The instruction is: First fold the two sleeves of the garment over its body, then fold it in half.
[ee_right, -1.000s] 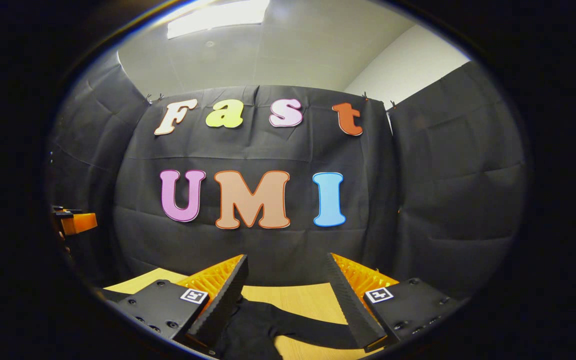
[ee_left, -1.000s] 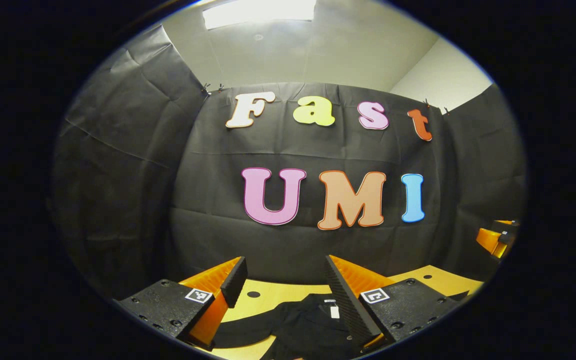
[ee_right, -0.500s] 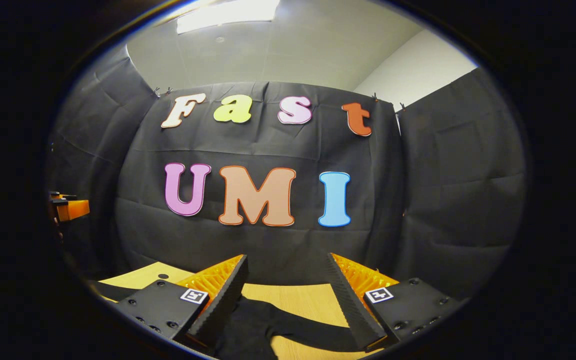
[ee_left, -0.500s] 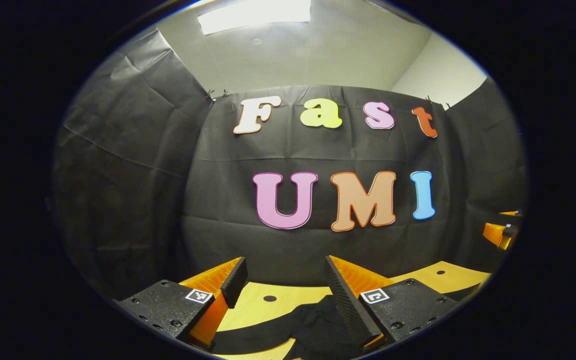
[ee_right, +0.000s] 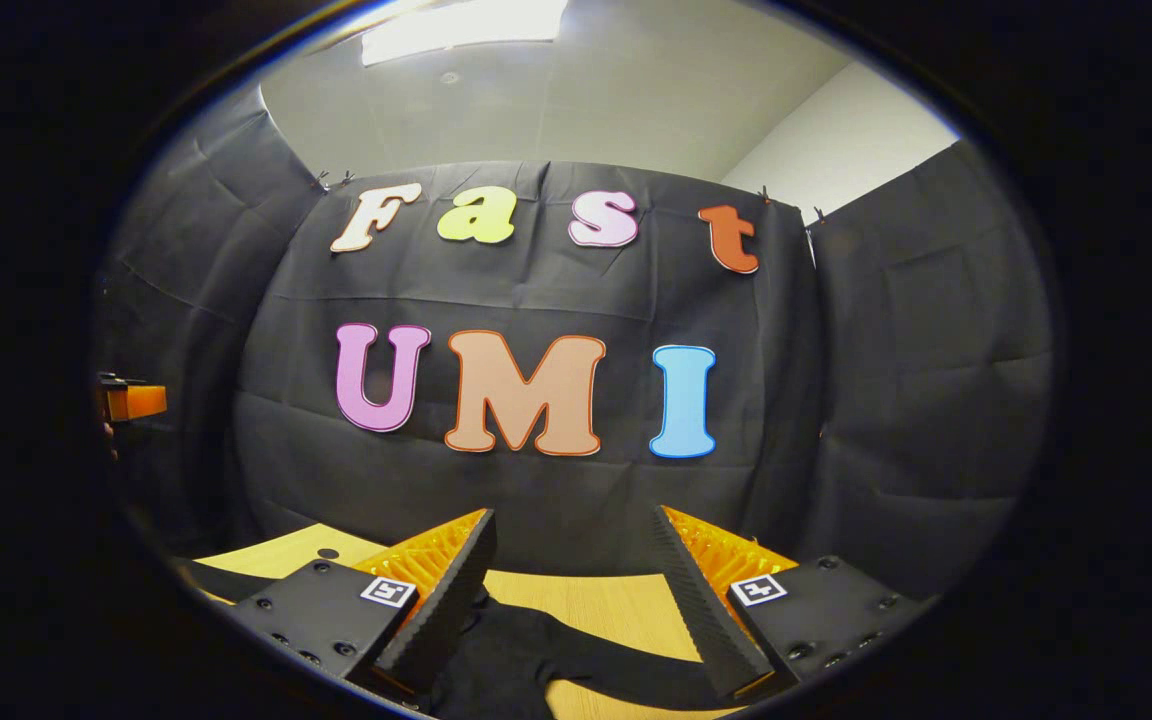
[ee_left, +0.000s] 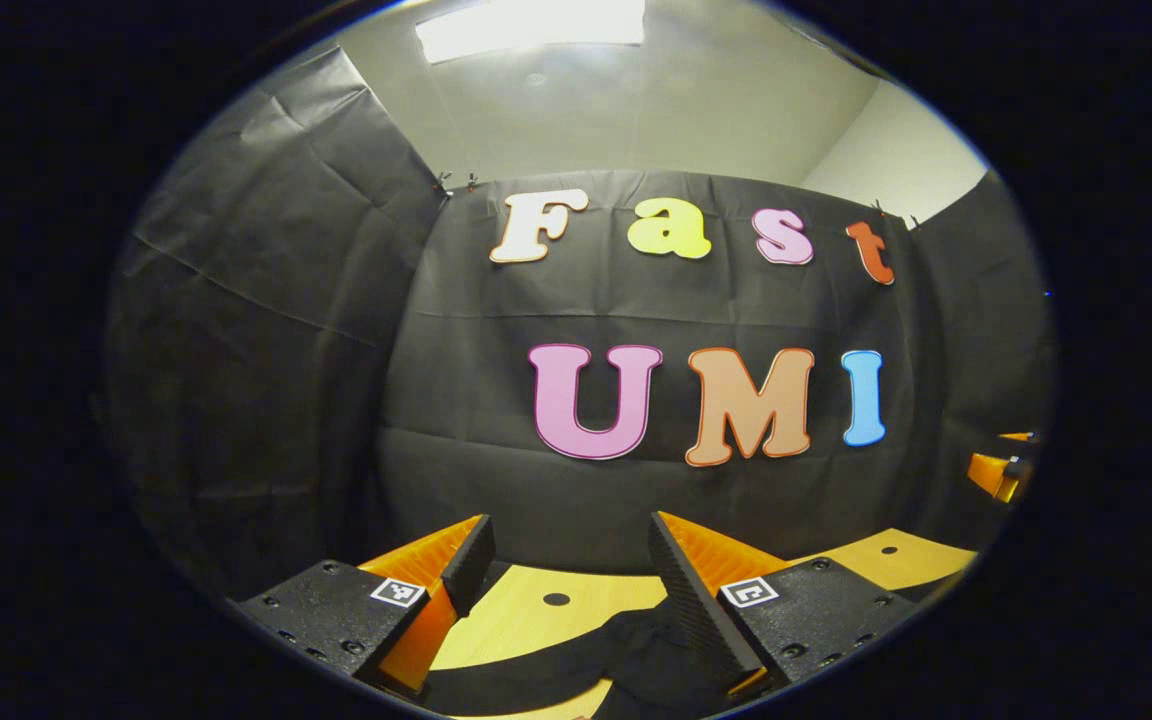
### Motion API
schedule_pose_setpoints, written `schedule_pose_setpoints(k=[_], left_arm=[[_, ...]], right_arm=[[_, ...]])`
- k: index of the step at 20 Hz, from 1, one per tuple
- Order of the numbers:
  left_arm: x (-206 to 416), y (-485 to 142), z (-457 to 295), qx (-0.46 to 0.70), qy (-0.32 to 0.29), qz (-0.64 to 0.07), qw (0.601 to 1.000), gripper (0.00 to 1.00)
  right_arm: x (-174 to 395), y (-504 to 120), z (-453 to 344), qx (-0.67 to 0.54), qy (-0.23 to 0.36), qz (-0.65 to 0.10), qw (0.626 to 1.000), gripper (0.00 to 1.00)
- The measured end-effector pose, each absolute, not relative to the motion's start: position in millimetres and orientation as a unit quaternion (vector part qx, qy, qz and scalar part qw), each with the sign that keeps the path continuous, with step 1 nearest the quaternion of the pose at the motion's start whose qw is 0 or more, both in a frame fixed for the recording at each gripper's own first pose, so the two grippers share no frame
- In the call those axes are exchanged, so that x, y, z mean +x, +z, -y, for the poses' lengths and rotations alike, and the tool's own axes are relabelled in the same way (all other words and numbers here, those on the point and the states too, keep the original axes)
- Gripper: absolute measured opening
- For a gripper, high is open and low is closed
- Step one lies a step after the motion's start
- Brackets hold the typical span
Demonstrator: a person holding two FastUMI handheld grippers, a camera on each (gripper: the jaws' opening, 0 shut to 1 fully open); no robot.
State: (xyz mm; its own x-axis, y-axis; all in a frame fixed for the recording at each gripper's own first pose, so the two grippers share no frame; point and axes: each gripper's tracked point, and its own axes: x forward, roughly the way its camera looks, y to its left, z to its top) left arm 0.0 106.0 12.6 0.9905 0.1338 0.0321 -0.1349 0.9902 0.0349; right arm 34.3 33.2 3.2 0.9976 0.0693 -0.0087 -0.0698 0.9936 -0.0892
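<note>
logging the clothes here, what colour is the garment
Black, plain; the garment shows best in the right gripper view.

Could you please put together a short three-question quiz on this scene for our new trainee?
1. True or false: the left hand-held gripper is shut on the black garment.
2. What does the garment lie on? A) a wooden table B) a metal tray C) the floor
3. Fill in: the right hand-held gripper has its fingers ____.

Key: 1 false; it is open above the garment. 2 A, the wooden table. 3 open.
</note>
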Motion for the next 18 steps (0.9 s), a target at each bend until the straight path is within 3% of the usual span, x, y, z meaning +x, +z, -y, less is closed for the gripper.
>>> schedule_pose_setpoints(k=[18], left_arm=[[14,-9,-96,0.012,0.071,-0.006,0.997,0.89]], right_arm=[[47,-11,-25,-0.037,0.033,-0.030,0.998,0.98]])
